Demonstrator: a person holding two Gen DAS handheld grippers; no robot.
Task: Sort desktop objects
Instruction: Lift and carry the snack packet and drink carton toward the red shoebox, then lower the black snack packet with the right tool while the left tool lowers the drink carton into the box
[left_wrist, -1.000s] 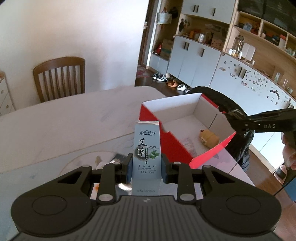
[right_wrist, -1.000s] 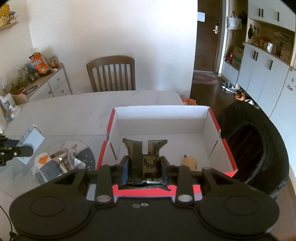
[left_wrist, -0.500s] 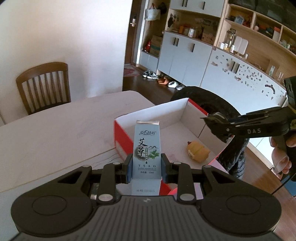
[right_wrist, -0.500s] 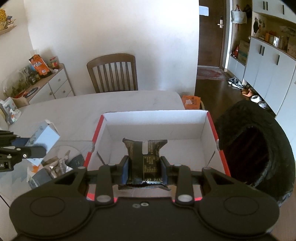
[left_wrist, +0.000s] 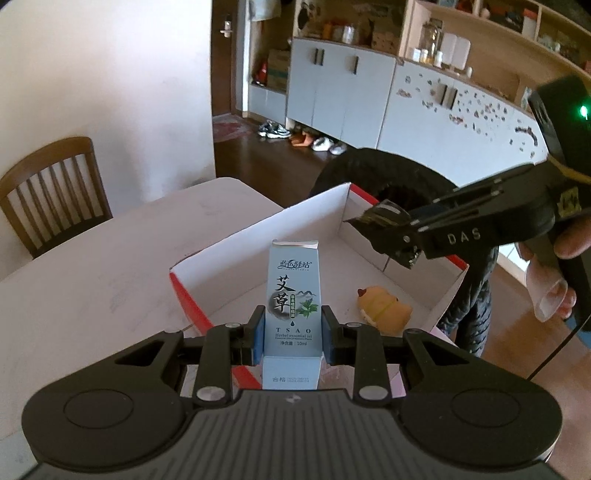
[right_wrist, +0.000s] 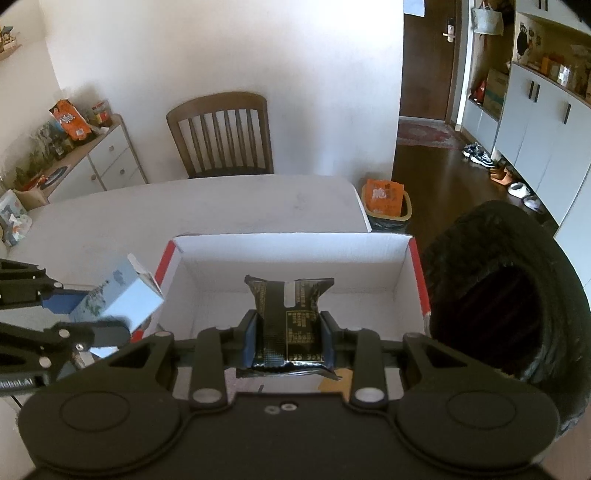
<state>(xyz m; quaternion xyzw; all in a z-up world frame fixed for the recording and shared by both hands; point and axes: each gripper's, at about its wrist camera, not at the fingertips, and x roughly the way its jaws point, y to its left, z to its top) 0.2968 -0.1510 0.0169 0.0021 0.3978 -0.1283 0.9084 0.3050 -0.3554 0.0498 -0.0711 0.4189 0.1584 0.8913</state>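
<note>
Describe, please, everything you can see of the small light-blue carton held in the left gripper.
The light-blue carton is a slim, tall cardboard box printed with dark Chinese characters, a green leaf sprig and the words "Herbal essential oil". Its top flap looks slightly open. It stands upright, clamped on both narrow sides by the left gripper, whose blue pads press on its lower half. It is held in the air at the near corner of the red-and-white box, touching nothing else. From the right wrist view it appears tilted beside the box's left wall.

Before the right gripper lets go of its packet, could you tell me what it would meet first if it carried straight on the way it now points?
Most likely the white floor of the red-edged box; the right gripper, shut on the black packet, aims down into it, though depth is unclear.
</note>
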